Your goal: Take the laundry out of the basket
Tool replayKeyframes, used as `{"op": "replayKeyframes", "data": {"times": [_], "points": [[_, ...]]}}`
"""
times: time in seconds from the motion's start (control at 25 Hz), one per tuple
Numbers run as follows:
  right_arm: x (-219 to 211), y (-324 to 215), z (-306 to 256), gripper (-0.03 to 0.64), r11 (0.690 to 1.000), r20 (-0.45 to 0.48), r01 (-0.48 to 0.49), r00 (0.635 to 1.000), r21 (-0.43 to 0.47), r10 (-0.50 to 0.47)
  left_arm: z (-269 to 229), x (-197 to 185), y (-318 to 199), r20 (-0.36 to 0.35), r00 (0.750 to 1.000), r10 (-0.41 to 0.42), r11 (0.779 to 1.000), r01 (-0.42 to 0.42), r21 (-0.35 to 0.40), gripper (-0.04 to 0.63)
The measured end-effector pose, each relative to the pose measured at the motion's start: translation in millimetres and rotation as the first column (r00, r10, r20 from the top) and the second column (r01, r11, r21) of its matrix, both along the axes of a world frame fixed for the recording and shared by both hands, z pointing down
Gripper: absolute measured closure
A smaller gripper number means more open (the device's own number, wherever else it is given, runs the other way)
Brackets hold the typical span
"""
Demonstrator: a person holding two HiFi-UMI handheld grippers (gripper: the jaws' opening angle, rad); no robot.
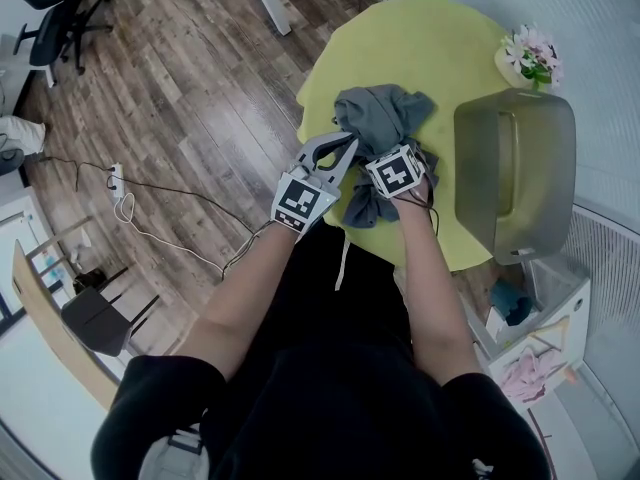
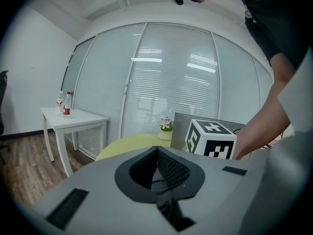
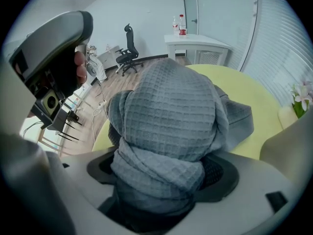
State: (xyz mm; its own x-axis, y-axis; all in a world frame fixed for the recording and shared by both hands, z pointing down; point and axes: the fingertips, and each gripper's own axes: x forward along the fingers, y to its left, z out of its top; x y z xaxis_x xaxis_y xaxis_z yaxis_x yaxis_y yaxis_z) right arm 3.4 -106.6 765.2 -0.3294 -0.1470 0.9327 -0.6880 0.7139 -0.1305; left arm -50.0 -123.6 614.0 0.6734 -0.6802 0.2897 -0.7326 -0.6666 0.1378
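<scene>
A wad of grey waffle-weave cloth (image 1: pixel 378 118) lies on the round yellow table (image 1: pixel 400 43). My right gripper (image 1: pixel 392 163) is at the pile's near edge, shut on a thick fold of the cloth (image 3: pixel 166 126) that bulges up between its wide-set jaws. My left gripper (image 1: pixel 335 156) hangs just left of the pile at the table's edge; its pads (image 2: pixel 168 168) meet at the tip with nothing between them. The grey laundry basket (image 1: pixel 560 138) stands on the table's right side, and no laundry shows inside it.
A small pot of flowers (image 1: pixel 530 56) sits behind the basket. A white side table with bottles (image 2: pixel 73 116) stands farther off. Cables and a power strip (image 1: pixel 120 193) lie on the wood floor to the left, near an office chair (image 1: pixel 50 18). A white bin with items (image 1: pixel 530 318) stands below the basket.
</scene>
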Motion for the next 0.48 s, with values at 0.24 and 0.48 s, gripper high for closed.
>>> {"op": "replayKeyframes", "data": {"times": [0.24,0.48], "points": [[3.0,2.2,-20.5,0.201,1.000,0.007,0.004,1.000,0.012,-0.004,-11.6,-1.5,-1.7,-0.003,1.000,-0.006,1.000,0.006,0.011,0.584],[11.4,-1.9,-60.8,0.201,0.997,0.059,-0.047,0.997,0.061,0.043,-31.1,-0.8,-3.6,-0.009,1.000,-0.004,1.000,0.004,0.023,0.584]]}}
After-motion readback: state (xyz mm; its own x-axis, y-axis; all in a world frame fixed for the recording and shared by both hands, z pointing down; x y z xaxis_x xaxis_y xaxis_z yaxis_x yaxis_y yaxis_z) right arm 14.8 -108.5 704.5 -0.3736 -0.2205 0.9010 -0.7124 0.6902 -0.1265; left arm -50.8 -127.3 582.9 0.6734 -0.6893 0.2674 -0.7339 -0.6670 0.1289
